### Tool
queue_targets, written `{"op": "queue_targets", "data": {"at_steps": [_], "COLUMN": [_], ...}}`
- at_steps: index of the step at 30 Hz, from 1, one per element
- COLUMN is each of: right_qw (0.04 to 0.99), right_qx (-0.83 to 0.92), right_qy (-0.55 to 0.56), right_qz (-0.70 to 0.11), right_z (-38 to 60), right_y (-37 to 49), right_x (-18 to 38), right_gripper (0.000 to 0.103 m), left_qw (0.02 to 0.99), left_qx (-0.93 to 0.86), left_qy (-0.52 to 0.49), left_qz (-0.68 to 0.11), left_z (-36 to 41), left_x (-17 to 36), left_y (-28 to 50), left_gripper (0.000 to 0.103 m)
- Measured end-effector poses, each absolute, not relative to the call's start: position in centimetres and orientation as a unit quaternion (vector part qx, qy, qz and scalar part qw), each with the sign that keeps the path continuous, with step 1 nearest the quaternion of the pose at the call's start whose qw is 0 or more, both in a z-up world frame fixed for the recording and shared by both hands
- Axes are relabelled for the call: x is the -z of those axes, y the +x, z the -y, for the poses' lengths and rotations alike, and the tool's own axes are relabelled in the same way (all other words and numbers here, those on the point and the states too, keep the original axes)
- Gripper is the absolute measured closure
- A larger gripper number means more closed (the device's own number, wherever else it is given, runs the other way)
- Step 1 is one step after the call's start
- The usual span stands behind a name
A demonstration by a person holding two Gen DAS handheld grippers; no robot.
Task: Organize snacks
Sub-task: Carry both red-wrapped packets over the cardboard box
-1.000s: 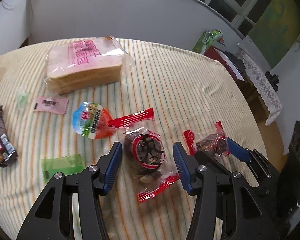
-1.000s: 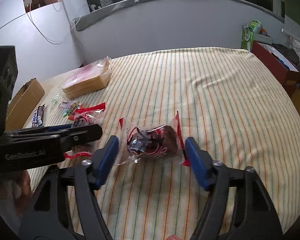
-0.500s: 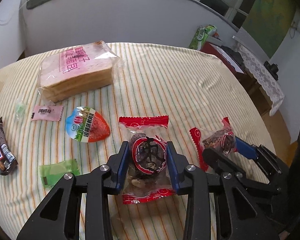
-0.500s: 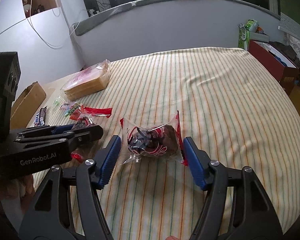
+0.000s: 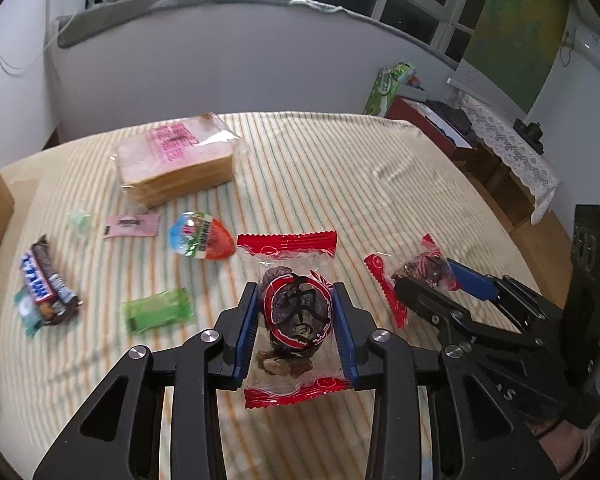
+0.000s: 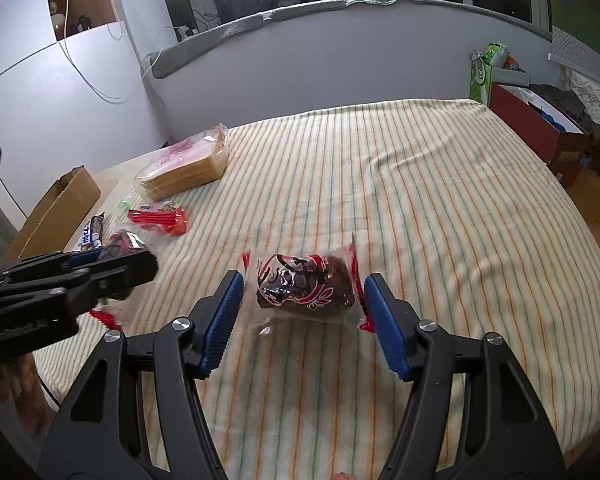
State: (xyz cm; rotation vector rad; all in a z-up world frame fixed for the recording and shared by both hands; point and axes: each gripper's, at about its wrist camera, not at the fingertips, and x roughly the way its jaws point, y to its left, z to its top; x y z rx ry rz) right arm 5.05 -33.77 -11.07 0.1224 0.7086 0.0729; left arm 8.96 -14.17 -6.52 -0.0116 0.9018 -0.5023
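Observation:
A clear packet with red ends and a dark date snack (image 5: 296, 312) sits between the blue pads of my left gripper (image 5: 294, 292), which is shut on it just above the striped cloth (image 5: 340, 184). A second packet of the same kind (image 6: 304, 286) lies on the cloth between the jaws of my right gripper (image 6: 303, 280). Those jaws are closing, with the right pad close to the wrapper's edge and the left pad still apart from it. In the right wrist view my left gripper (image 6: 116, 256) shows at the left with its packet.
At the back left lies a bag of sliced bread (image 5: 176, 160). Nearer are a strawberry-print packet (image 5: 200, 236), a pink sachet (image 5: 130, 226), a green packet (image 5: 158, 312) and a chocolate bar (image 5: 46, 284). A cardboard box (image 6: 56, 208) stands off the cloth's left edge.
My left gripper shut on the first packet and raised it a little. The right gripper's jaws drew in around the second packet, which stays on the cloth.

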Motion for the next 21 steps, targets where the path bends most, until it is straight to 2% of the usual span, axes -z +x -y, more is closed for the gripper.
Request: {"op": "queue_targets", "data": {"at_steps": [11,13,15,17,19,21], "right_qw": [0.93,0.925,0.923,0.918,0.919,0.92], "right_qx": [-0.025,-0.026,-0.021,-0.016,-0.014,-0.016], "right_qy": [0.037,0.033,0.033,0.028,0.027,0.026], "right_qz": [-0.365,-0.377,-0.382,-0.396,-0.393,-0.39], "right_z": [32.3,32.2,32.1,31.9,31.8,31.7], "right_y": [4.1,4.2,4.3,4.9,5.0,5.1], "right_x": [11.4,11.8,12.1,12.5,12.6,12.6], "right_gripper": [0.04,0.037,0.028,0.025,0.025,0.033], "left_qw": [0.876,0.875,0.875,0.874,0.873,0.872], "left_qx": [0.24,0.243,0.244,0.247,0.248,0.25], "left_qy": [-0.02,-0.022,-0.023,-0.026,-0.029,-0.03], "left_qz": [-0.417,-0.418,-0.418,-0.419,-0.42,-0.42], "left_z": [11.8,11.6,11.6,11.4,11.4,11.4], "left_x": [5.4,5.5,5.5,5.6,5.7,5.7], "left_y": [7.4,7.2,7.2,7.1,7.1,7.2], "left_gripper": [0.069,0.069,0.069,0.069,0.069,0.069]}}
